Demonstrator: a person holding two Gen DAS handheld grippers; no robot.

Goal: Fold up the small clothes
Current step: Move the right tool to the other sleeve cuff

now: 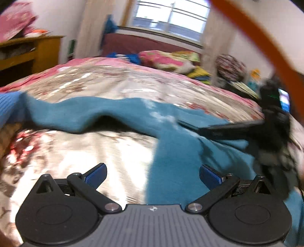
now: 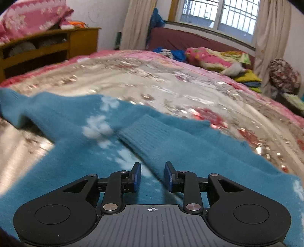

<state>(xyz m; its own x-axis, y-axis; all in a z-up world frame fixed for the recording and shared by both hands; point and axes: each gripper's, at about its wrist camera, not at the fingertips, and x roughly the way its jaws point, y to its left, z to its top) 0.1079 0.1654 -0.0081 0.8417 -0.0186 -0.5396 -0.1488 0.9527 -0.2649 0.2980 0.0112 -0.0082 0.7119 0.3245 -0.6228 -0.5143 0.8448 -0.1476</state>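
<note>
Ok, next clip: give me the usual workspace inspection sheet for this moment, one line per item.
Surface: bed with floral quilt, shiny and rumpled.
Job's things: teal sweater spread on the quilt, one sleeve folded across the body; white pattern down the front.
Clutter: folded bedding and clothes at the far end of the bed.
Grippers: left hand-held gripper open, nothing between its pads; right hand-held gripper slightly open over the sleeve, not gripping.
Cables: nothing seen; an orange strap crosses the left wrist view.
Surroundings: window with curtains, wooden cabinet, dark red sofa.
</note>
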